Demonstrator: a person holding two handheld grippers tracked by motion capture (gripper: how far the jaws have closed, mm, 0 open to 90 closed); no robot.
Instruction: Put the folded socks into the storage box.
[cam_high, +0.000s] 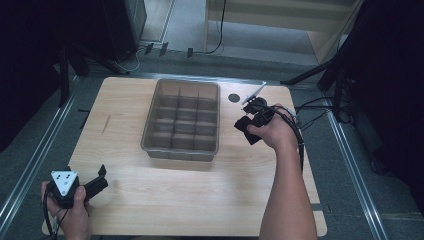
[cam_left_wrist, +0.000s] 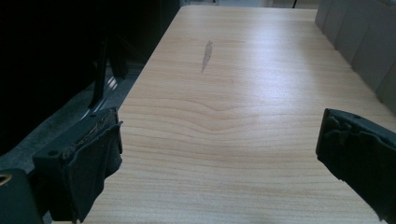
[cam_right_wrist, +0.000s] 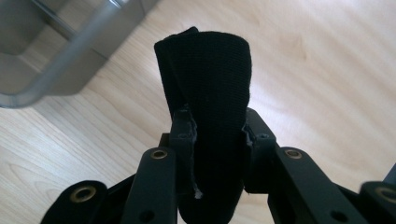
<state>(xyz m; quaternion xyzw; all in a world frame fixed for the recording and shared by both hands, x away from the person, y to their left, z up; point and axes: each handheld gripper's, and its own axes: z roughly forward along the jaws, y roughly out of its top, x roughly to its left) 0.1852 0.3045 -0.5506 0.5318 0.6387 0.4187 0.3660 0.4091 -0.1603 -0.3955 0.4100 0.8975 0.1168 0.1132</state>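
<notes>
Clamping a black cloth (cam_right_wrist: 210, 93), the right hand-held gripper (cam_high: 252, 125) is held right of centre beside the tray (cam_high: 215, 120); the left hand-held gripper (cam_high: 100, 181) is held open at lower left.

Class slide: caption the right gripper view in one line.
Right gripper clamps a rolled black cloth above the wooden table, beside the grey tray.

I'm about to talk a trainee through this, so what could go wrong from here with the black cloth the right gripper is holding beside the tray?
The rolled black cloth is pinched only at its lower part by the right gripper, so it may unroll or slip out. The grey tray has small compartments; the roll could catch on a divider or the rim. The left gripper rests open, far from the tray, so it could not steady the tray quickly.
</notes>
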